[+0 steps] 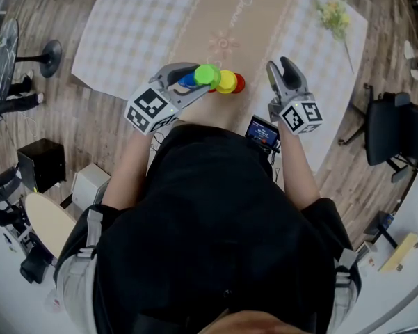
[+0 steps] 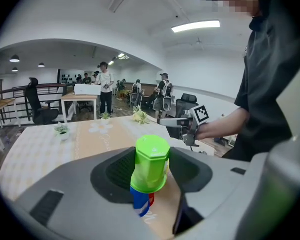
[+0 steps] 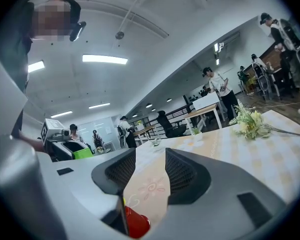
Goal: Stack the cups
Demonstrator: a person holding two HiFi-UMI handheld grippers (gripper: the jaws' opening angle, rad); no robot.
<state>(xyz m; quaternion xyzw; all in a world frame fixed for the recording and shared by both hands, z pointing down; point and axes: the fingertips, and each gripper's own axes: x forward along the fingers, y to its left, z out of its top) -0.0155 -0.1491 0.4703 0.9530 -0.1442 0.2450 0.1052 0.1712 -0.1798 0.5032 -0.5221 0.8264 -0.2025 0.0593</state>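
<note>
My left gripper point(image 1: 195, 83) is shut on an upturned green cup point(image 1: 207, 75), which sits between both pads in the left gripper view point(image 2: 150, 161). Directly under it shows a blue cup point(image 2: 140, 204), with a bit of red at its base; I cannot tell whether the green cup rests on it. Just right of the green cup, a yellow cup point(image 1: 227, 82) and a red cup point(image 1: 239, 83) stand on the table runner. My right gripper point(image 1: 282, 75) hovers to the right of them, open and empty. The red cup point(image 3: 136, 223) lies low and left of its jaws.
The table point(image 1: 139, 26) carries a chequered cloth with a beige runner, and a flower sprig point(image 1: 334, 14) lies at its far right. An office chair point(image 1: 393, 127) stands to the right. A black box point(image 1: 40, 162) and a fan stand point(image 1: 49, 54) are on the floor at the left.
</note>
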